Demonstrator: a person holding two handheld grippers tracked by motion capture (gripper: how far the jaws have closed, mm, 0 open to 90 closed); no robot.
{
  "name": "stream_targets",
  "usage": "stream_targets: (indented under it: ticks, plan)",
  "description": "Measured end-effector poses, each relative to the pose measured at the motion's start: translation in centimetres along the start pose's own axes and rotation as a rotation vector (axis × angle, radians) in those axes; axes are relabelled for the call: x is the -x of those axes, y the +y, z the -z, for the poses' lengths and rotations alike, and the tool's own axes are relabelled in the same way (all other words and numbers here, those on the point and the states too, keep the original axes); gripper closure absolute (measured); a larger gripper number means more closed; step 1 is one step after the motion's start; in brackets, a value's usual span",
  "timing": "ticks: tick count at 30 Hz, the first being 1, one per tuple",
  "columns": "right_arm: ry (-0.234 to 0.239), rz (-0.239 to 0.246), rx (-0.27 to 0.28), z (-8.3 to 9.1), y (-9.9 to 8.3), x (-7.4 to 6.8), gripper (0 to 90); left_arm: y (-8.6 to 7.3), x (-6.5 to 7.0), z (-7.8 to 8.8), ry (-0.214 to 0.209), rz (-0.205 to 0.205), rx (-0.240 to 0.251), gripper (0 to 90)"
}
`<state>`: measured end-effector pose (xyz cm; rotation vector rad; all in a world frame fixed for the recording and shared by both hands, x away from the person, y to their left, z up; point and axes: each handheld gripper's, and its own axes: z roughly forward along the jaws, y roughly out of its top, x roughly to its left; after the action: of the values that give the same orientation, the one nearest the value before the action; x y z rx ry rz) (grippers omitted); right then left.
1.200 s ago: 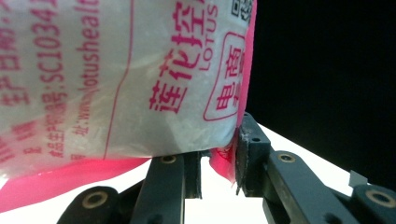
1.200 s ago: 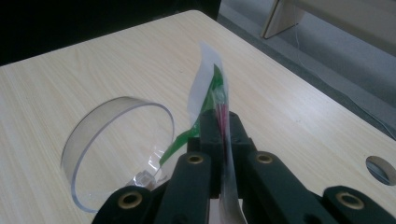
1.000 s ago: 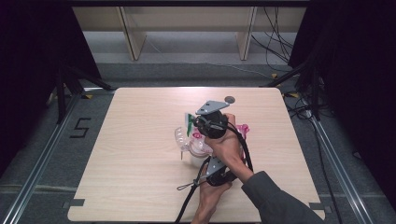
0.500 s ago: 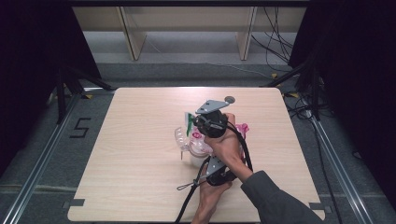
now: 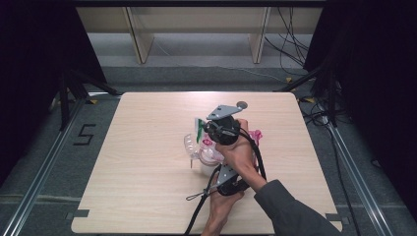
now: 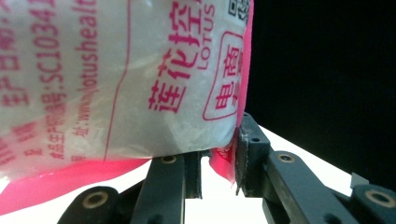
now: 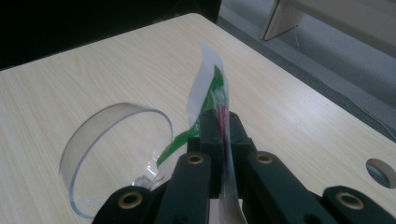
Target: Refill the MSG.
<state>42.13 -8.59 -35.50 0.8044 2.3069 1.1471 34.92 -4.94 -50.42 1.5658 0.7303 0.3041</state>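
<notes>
Work in hand: a sealed white bag (image 6: 121,79) with pink print and pink edging is held between two grippers above a clear container (image 7: 116,154), apparently for opening and emptying.
Left gripper (image 6: 218,163): clamped on the lower pink edge of the bag; the pads press on the plastic, and the bag body bulges above the jaws.
Right gripper (image 7: 220,126): fully clenched on a thin strip of the bag's film (image 7: 210,88), white with green and pink print, which stands up from between the jaws.
Bag position: held off the tabletop (image 5: 142,162) near its middle, between the two hands, seen in the high view as white and pink plastic (image 5: 253,135) beside the right gripper (image 5: 222,130).
Container position: on the tabletop, just beside the right gripper's jaws and below the gripped strip; its round clear wall is seen in the high view at the left of the bag (image 5: 189,145).
Container contents: not determinable; the wall is transparent and no fill is visible in it.
Done so far: both grips are established, one low on the bag and one on its upper film.
Tear state: cannot be told; whether the gripped strip is already partly parted from the bag is hidden by the jaws.
Remaining, by judgement: the seal is to be opened, the opening brought over the container, and the contents poured.
Progress estimate: early; preparation is complete, transfer is not begun.
Other item: a round hole (image 7: 380,170) is set in the tabletop near the far right edge.
</notes>
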Motion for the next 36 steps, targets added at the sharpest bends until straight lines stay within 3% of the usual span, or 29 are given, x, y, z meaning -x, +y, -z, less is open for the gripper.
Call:
stream_targets:
  ticks: [3, 7, 11, 17, 18, 24, 31, 36]
  plan:
    - [-0.005, 0.021, -0.025, -0.2, -0.1, -0.2, 90.0, 0.0, 0.2, -0.1, 0.001, 0.013, -0.006, 74.4]
    - [0.001, -0.002, -0.010, -0.1, 0.0, -0.1, 90.0, 0.0, 0.0, 0.0, -0.005, 0.005, -0.002, 74.5]
    - [-0.008, 0.026, -0.028, -0.4, 0.0, -0.3, 90.0, 0.0, 0.1, -0.1, -0.006, 0.022, 0.011, 74.4]
    - [-0.002, 0.011, -0.027, -0.2, 0.0, -0.3, 90.0, 0.0, 0.1, -0.1, -0.003, 0.016, 0.014, 74.4]
    - [0.001, 0.026, -0.024, -0.2, 0.0, -0.2, 90.0, 0.0, 0.1, -0.1, -0.002, 0.015, 0.012, 74.5]
    - [-0.005, 0.016, -0.009, -0.2, 0.0, -0.1, 90.0, 0.0, 0.1, -0.1, 0.002, 0.007, 0.006, 74.4]
    - [0.002, -0.027, 0.005, 0.4, -0.3, 0.2, 90.0, -0.5, -0.1, -0.2, 0.013, -0.023, -0.037, 74.4]
    - [0.018, -0.046, 0.004, 1.1, -0.6, 0.5, 90.0, -0.9, -0.2, -0.3, 0.021, -0.020, -0.061, 74.2]
